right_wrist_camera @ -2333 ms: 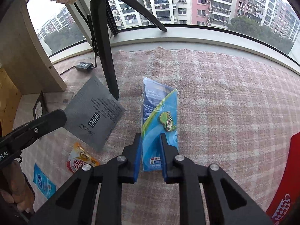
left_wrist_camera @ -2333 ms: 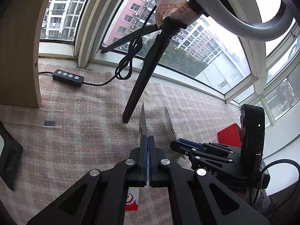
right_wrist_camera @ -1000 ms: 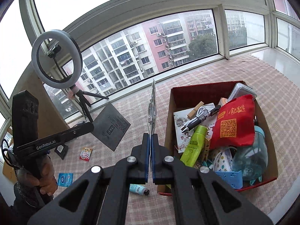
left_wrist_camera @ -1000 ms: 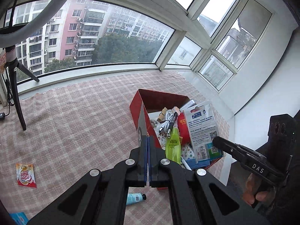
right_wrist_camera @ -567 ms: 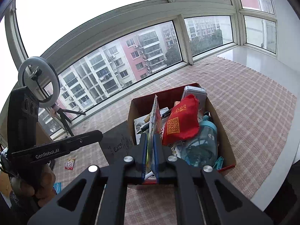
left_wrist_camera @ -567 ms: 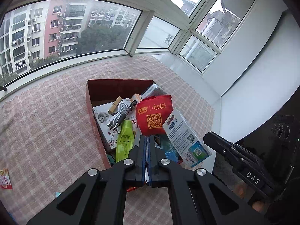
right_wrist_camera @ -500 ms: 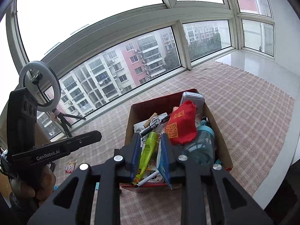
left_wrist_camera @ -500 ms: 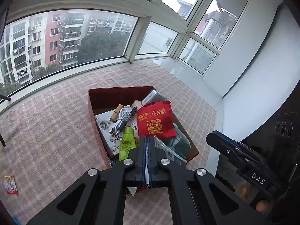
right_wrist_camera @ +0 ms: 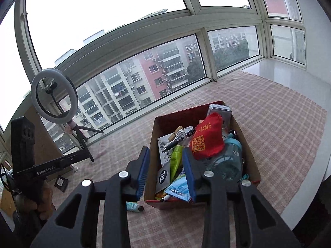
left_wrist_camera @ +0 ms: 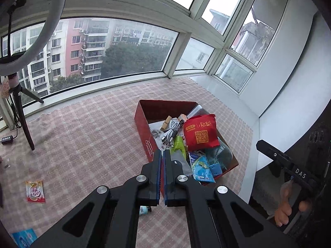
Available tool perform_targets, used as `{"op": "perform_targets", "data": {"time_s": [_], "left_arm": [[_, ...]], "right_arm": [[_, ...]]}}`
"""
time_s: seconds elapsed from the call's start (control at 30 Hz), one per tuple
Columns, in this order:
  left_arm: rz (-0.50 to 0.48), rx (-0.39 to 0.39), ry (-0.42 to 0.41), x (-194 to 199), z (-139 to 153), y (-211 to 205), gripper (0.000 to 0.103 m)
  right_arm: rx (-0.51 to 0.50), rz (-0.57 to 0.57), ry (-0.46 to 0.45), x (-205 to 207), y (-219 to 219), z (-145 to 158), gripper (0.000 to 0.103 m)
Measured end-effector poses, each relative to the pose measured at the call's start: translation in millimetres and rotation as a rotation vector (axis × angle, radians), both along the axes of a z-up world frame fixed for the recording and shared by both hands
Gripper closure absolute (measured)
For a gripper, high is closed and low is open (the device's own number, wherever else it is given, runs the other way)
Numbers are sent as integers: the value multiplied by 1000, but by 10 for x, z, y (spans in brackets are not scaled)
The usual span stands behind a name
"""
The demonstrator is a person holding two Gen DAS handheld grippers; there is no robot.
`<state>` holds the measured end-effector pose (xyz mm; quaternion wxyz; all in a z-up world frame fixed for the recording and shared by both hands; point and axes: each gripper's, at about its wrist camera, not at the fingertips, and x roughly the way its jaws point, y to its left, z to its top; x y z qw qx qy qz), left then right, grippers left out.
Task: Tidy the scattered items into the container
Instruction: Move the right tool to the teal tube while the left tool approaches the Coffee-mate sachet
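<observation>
The red cardboard box (left_wrist_camera: 144,122) (right_wrist_camera: 251,157) sits on the checked cloth, full of items. A red pouch (left_wrist_camera: 200,131), a green tube (right_wrist_camera: 175,157), the grey sachet (left_wrist_camera: 180,162) (right_wrist_camera: 163,176) and the blue packet (left_wrist_camera: 201,168) (right_wrist_camera: 175,188) lie in it. My left gripper (left_wrist_camera: 161,155) is nearly shut and empty, above the box's near left edge. My right gripper (right_wrist_camera: 165,155) is open and empty above the box's near end. A coffee sachet (left_wrist_camera: 35,191), a blue sachet (left_wrist_camera: 23,236) and a small tube (left_wrist_camera: 144,209) (right_wrist_camera: 134,206) lie on the cloth.
A ring light on a tripod (left_wrist_camera: 22,111) (right_wrist_camera: 54,95) stands at the left by the window. A wooden board (right_wrist_camera: 44,142) stands left of it. The white ledge and wall (left_wrist_camera: 269,136) run along the box's right side.
Both grippers carried their packets from the cloth to the box. The right gripper opened and dropped the blue packet in. The grey sachet left the left gripper and now lies in the box.
</observation>
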<state>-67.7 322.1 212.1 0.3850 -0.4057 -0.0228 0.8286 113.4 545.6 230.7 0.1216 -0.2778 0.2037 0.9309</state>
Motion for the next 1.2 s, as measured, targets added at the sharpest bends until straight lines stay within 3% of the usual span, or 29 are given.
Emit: {"op": "perform_targets", "data": {"time_s": [0.4, 0.63, 0.83, 0.97, 1.2], "left_arm": [[330, -102, 43, -113, -104, -1798, 103], [491, -125, -30, -134, -384, -2633, 103], [549, -105, -106, -183, -766, -2807, 103], [518, -123, -159, -300, -1037, -2668, 103], [442, -164, -225, -587, -1433, -2239, 87]], "right_arm": [[60, 264, -69, -571, -704, -93, 70], [102, 400, -136, -895, -1103, -253, 60], [108, 491, -245, -1096, -1337, -622, 58], [132, 544, -299, -1141, -1484, -864, 58], [152, 560, -390, -1205, -1495, -1205, 57]]}}
